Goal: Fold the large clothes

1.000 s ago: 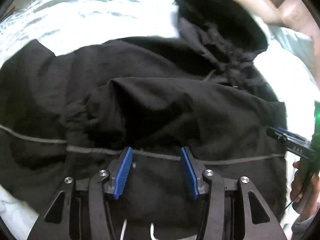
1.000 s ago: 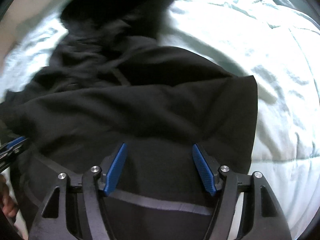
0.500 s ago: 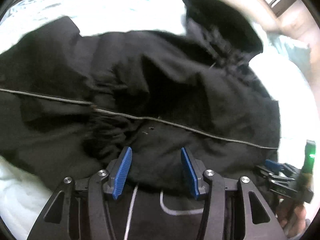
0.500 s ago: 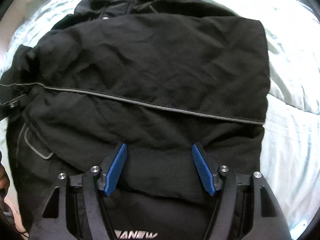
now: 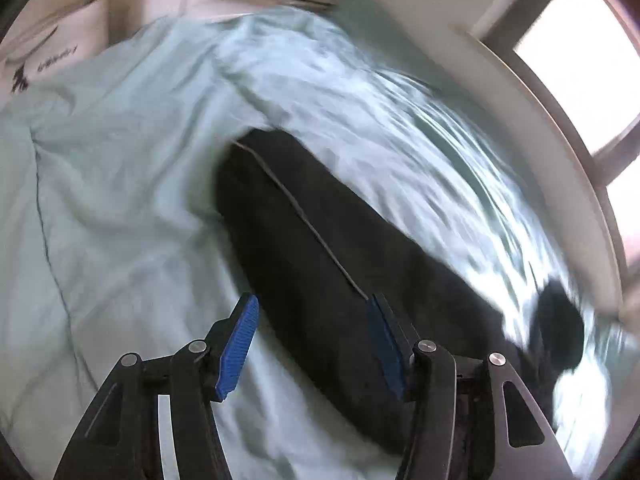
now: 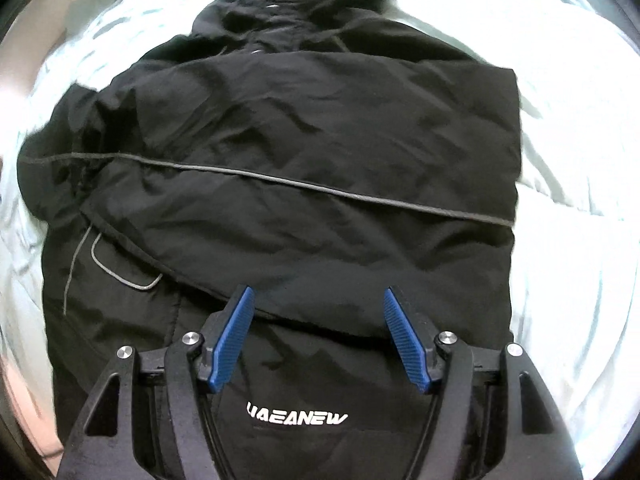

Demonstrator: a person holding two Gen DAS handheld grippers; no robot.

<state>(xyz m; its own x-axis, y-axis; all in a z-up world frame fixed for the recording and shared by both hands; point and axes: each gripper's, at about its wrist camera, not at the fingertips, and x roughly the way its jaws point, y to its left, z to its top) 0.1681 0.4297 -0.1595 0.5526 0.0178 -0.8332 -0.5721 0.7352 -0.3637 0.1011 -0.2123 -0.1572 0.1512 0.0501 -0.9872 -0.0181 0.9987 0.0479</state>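
While the black jacket (image 6: 304,168) lies partly folded on the bed, both hand-held grippers hang over it empty.

Seen from the left wrist, only a blurred dark strip of the jacket (image 5: 328,264) crosses the pale blue-green quilt (image 5: 120,208), with a white window frame (image 5: 560,128) and a printed cardboard box (image 5: 52,52) beyond; the left hand-held gripper (image 5: 312,344) has its ribbed blue pads (image 5: 240,340) spreading, nothing pinched between them. From the right wrist, the whole garment shows: crinkled matte shell fabric, a thin grey piping line (image 6: 320,188), a rounded pocket outline (image 6: 120,268), white lettering (image 6: 296,418), hood at top. The right hand-held gripper (image 6: 320,340) is spread wide above the cloth, grasping nothing.
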